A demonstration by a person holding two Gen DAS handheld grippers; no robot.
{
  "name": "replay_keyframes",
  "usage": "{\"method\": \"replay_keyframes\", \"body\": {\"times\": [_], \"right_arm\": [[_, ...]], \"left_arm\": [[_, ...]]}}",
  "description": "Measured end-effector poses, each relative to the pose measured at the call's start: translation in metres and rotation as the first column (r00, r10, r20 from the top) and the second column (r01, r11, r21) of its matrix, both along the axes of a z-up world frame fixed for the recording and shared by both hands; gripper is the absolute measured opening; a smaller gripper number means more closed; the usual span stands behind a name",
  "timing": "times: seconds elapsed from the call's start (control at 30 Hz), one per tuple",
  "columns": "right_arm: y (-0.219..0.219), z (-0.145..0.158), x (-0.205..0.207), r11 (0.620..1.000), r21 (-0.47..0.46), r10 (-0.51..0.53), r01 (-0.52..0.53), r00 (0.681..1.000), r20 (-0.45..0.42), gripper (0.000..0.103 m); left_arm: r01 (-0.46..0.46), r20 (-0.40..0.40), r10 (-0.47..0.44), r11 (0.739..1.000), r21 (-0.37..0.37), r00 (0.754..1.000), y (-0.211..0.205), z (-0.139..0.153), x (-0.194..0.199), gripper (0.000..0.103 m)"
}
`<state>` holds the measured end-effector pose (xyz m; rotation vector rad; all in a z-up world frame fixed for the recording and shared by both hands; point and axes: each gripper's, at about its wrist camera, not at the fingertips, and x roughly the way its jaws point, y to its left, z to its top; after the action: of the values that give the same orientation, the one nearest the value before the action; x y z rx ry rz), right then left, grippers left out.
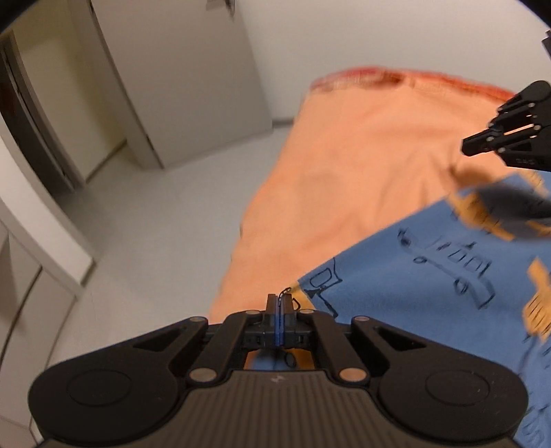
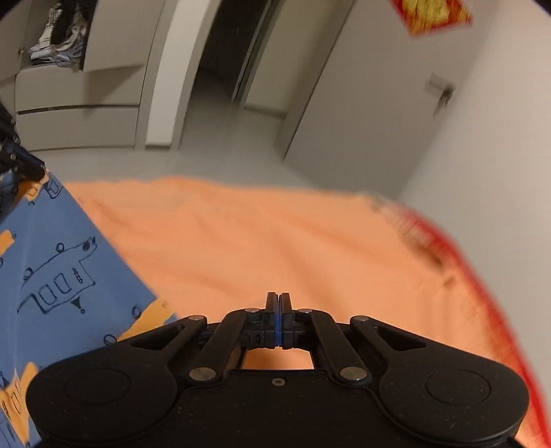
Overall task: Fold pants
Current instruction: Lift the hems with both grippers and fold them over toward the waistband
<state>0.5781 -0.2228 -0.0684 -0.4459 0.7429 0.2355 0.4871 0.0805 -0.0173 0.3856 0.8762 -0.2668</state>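
The blue pants (image 1: 430,275) are lying right of the left gripper (image 1: 279,303), pressed together at their corner; the right gripper (image 2: 278,299), pressed together on nothing, is hovering over the orange blanket (image 2: 292,234); only its view shows shelved clothes (image 2: 58,41).

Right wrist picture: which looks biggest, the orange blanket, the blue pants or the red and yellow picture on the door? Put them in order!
Biggest to smallest, as they look here:
1. Orange blanket, filling the middle.
2. Blue pants, along the left edge and partly cut off, so they may really be bigger.
3. Red and yellow picture, far away and cut by the top edge.
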Motion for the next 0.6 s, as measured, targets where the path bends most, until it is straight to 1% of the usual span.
{"method": "replay_keyframes", "body": {"times": [0.03, 0.1, 0.13, 0.17, 0.23, 0.27, 0.3, 0.37, 0.4, 0.43, 0.47, 0.5, 0.53, 0.57, 0.6], "right_arm": [[0.001, -0.011, 0.003, 1.000, 0.003, -0.009, 0.009, 0.999, -0.036, 0.000], [-0.003, -0.025, 0.002, 0.999, 0.050, -0.015, 0.020, 0.996, -0.092, 0.002], [-0.006, -0.027, 0.001, 0.996, 0.086, -0.007, 0.016, 0.994, -0.108, 0.013], [-0.010, -0.025, -0.001, 0.993, 0.119, 0.010, 0.003, 0.994, -0.110, 0.021], [-0.014, -0.016, -0.005, 0.983, 0.178, 0.062, -0.039, 0.990, -0.129, 0.056], [-0.017, -0.012, -0.006, 0.976, 0.207, 0.095, -0.064, 0.986, -0.139, 0.064], [-0.018, -0.009, -0.006, 0.972, 0.220, 0.116, -0.083, 0.983, -0.142, 0.071], [-0.015, -0.010, -0.003, 0.974, 0.211, 0.118, -0.081, 0.978, -0.170, 0.071], [-0.010, -0.018, 0.003, 0.974, 0.217, 0.117, -0.069, 0.969, -0.217, 0.066], [-0.009, -0.027, 0.005, 0.971, 0.233, 0.126, -0.060, 0.952, -0.278, 0.050], [-0.003, -0.032, 0.008, 0.966, 0.252, 0.138, -0.059, 0.941, -0.308, 0.046], [-0.001, -0.031, 0.004, 0.967, 0.248, 0.137, -0.066, 0.949, -0.285, 0.035], [0.003, -0.028, 0.002, 0.967, 0.243, 0.149, -0.082, 0.950, -0.273, 0.008], [0.005, -0.025, 0.001, 0.971, 0.225, 0.137, -0.078, 0.956, -0.261, 0.003], [0.005, -0.020, 0.001, 0.974, 0.214, 0.125, -0.072, 0.962, -0.243, 0.002]], "left_arm": [[-0.007, -0.015, 0.007, 1.000, -0.005, 1.000, 0.002, -0.008, 0.001, 0.000], [-0.002, -0.025, 0.001, 1.000, -0.023, 1.000, 0.003, -0.015, 0.001, 0.000], [0.005, -0.019, -0.005, 1.000, -0.031, 1.000, 0.004, -0.014, 0.001, 0.001], [0.009, -0.019, -0.010, 0.999, -0.042, 1.000, 0.007, -0.012, 0.000, 0.006], [0.005, -0.029, -0.007, 0.997, -0.074, 1.000, 0.016, -0.009, 0.004, 0.010], [0.002, -0.037, -0.006, 0.996, -0.094, 0.999, 0.021, -0.010, 0.005, 0.012], [-0.004, -0.050, -0.002, 0.994, -0.110, 0.999, 0.025, -0.011, 0.007, 0.013], [-0.018, -0.084, 0.007, 0.992, -0.124, 0.996, 0.026, -0.015, 0.010, 0.013], [-0.015, -0.092, 0.003, 0.992, -0.128, 0.996, 0.026, -0.016, 0.011, 0.011], [-0.006, -0.097, -0.007, 0.991, -0.130, 0.995, 0.026, -0.014, 0.010, 0.000], [0.004, -0.095, -0.017, 0.992, -0.129, 0.995, 0.026, -0.012, 0.008, 0.000], [0.011, -0.069, -0.019, 0.993, -0.115, 0.997, 0.024, -0.008, 0.005, 0.000], [0.022, -0.027, -0.025, 0.995, -0.098, 0.999, 0.023, -0.003, 0.001, 0.000], [0.034, 0.015, -0.033, 0.995, -0.092, 0.999, 0.021, 0.003, -0.003, 0.000], [0.036, 0.045, -0.031, 0.994, -0.100, 0.998, 0.021, 0.008, -0.005, 0.000]]}}
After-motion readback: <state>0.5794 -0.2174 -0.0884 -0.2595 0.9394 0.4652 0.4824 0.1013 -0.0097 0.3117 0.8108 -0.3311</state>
